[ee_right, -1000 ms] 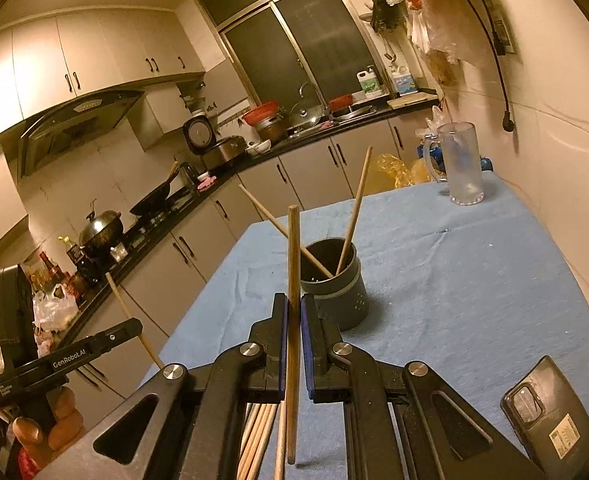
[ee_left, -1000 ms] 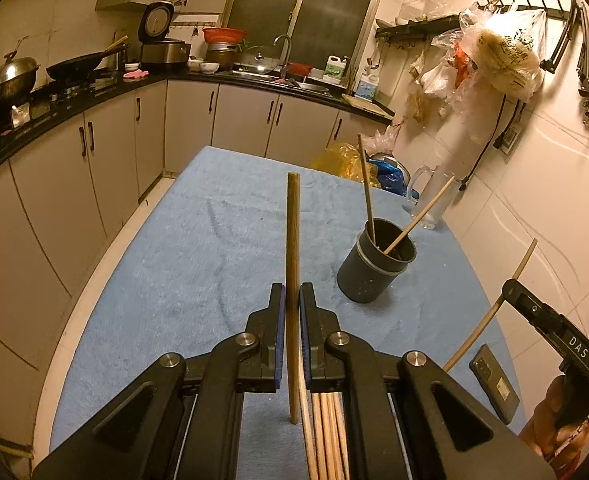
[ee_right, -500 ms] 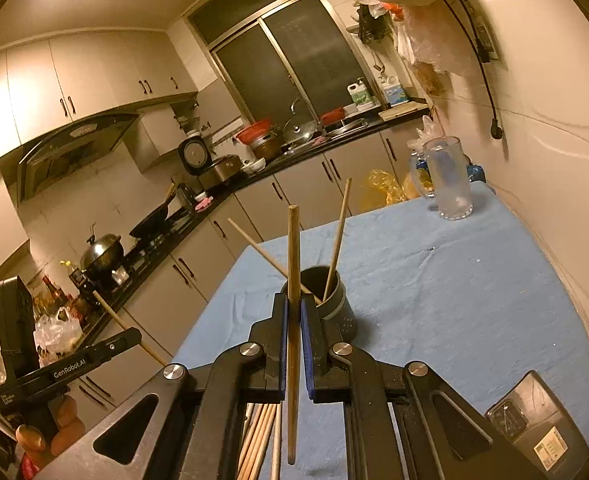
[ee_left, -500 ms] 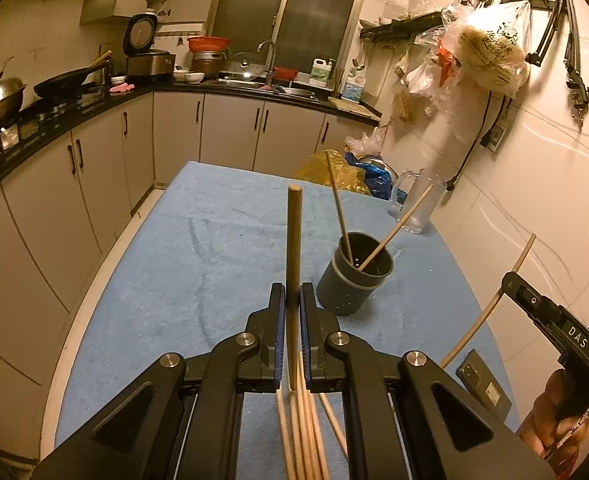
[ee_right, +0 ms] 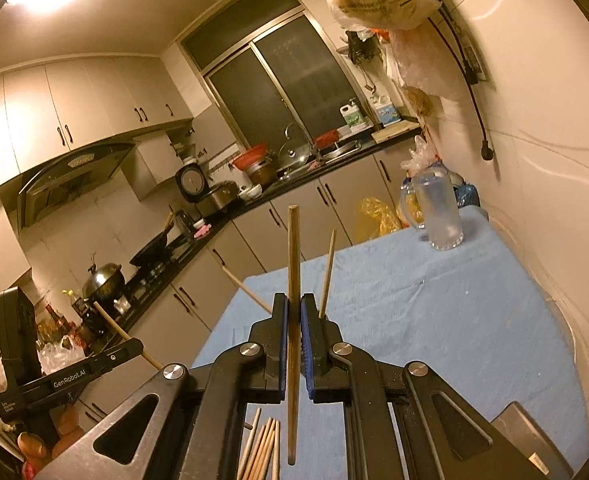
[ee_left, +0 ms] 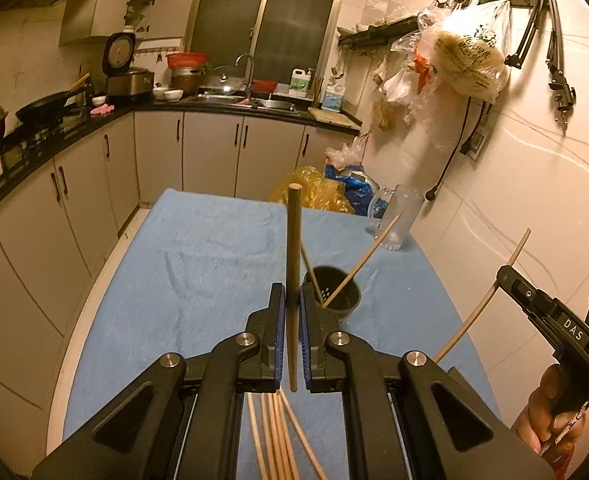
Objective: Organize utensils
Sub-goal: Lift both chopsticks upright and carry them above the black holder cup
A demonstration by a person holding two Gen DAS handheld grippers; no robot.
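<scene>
The dark holder cup [ee_left: 332, 294] stands on the blue-covered counter [ee_left: 198, 264], and I take it as the landmark. Two chopsticks already lean inside it, so it is clearly the place where the utensils should go.

The left hand-held gripper [ee_left: 293, 312] is closed on one chopstick [ee_left: 293, 248], held upright just in front of the cup and a little to its left. The upright pose is probably chosen so that the stick can go down into the opening without tipping.

The right hand-held gripper [ee_right: 293, 320] is also closed on an upright chopstick [ee_right: 293, 264], on the near side of the cup, which its fingers mostly hide.

The loose chopsticks [ee_left: 278, 436] lie on the counter nearer than the cup, under the grippers, waiting to be collected.

A clear jug [ee_right: 438, 216] stands well behind the cup.
</scene>
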